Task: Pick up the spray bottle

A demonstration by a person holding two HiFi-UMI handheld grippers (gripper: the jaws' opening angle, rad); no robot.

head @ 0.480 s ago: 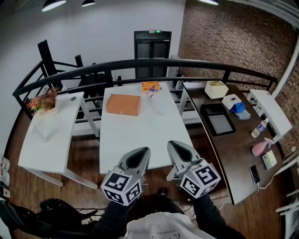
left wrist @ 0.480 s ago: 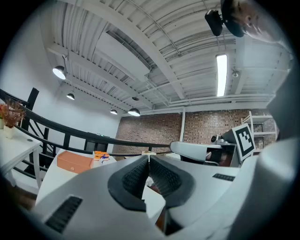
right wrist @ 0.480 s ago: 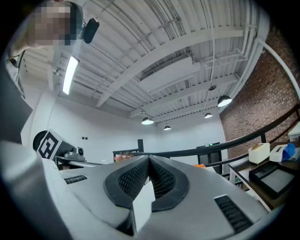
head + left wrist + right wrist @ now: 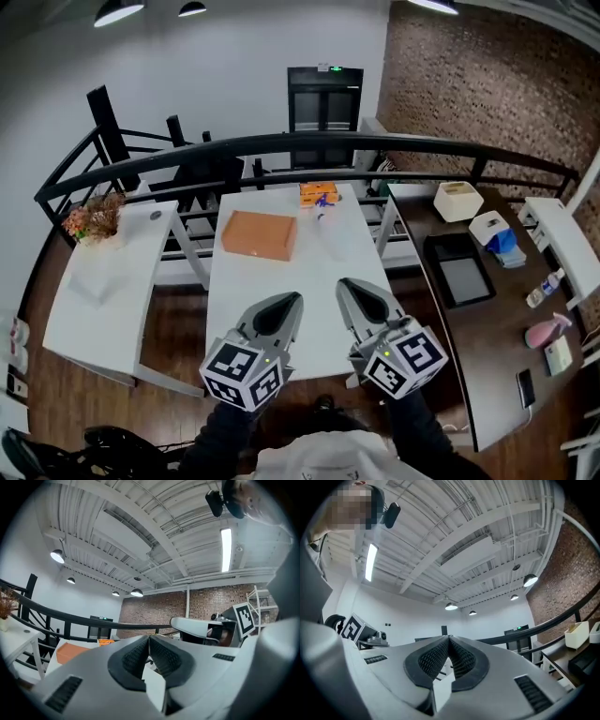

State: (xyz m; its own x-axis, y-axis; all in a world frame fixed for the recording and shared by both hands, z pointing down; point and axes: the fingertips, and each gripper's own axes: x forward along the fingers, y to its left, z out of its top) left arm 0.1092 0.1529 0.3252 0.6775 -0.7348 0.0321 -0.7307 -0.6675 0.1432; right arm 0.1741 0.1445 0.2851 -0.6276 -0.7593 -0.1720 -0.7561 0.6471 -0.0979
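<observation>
Beyond the railing (image 4: pixel 281 142) and the brick wall (image 4: pixel 487 84), a white table (image 4: pixel 281 291) lies ahead of both grippers and a dark table (image 4: pixel 487 347) runs off to their right. We take the pink spray bottle (image 4: pixel 544 330) on the dark table as the target. It stands upright, far to the right of the right gripper (image 4: pixel 352 291) and well apart from it. A small blue-topped bottle (image 4: pixel 323 210) lies far ahead of the grippers on the white table and could be a sprayer too, but it is too small to tell. The right gripper and the left gripper (image 4: pixel 286 305) are side by side and roughly level, and each has its jaws closed on nothing.

To do this step well, we judge that we should:
- settle which bottle is meant;
- open 1 gripper wide before arriving;
- come in level at the body below the trigger head;
- close only once both pads straddle it, so the bottle does not tip.
</observation>
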